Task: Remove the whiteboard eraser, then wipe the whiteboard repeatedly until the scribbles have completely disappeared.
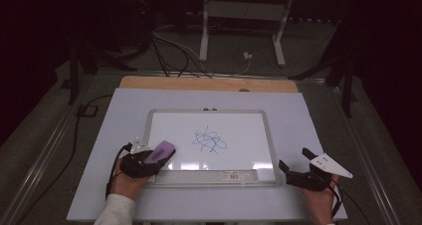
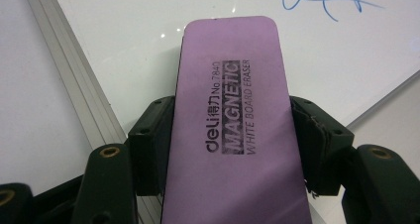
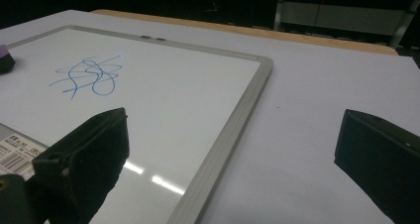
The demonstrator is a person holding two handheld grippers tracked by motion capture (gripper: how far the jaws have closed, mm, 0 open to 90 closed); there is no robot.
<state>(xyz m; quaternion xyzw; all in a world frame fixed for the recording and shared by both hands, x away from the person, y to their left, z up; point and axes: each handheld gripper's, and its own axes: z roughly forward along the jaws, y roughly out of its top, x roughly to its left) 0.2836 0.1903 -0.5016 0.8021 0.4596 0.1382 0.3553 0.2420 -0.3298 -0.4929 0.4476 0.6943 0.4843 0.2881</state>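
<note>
Purple eraser point(image 2: 233, 130) reads "deli No.7840 MAGNETIC WHITE BOARD ERASER".

Bench point(image 1: 124, 110): pale sheet over wood top; framed whiteboard point(image 1: 249, 135) flat at centre, blue scribble point(image 1: 209, 140) on it.

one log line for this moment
left claw: shut on eraser | right claw: open, over board edge | scribble: unwiped

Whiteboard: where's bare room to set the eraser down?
Free: the white-framed whiteboard right of the blue scribble, and the pale tabletop between the frame and the table's far and right edges. Crowded: the near-left corner, where the left gripper holds the purple block eraser.
</note>
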